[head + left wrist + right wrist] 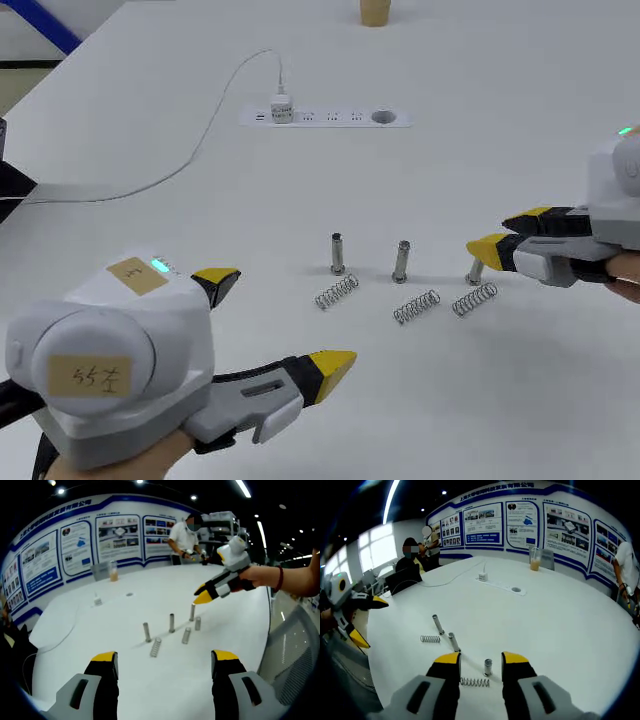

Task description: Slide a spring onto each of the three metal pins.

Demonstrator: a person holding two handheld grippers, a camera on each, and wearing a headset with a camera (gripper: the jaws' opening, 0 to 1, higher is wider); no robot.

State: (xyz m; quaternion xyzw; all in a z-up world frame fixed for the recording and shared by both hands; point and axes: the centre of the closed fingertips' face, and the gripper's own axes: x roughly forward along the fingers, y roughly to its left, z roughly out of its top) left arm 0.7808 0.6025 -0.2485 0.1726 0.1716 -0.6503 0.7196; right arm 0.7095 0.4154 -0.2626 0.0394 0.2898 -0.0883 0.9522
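Within your open right tool [481, 657] stands a pin [488, 667], spring [474, 682] beside; closing carelessly may topple it; left tool [165, 655] open too

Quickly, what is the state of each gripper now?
Left gripper: open, holding nothing.
Right gripper: open, holding nothing.
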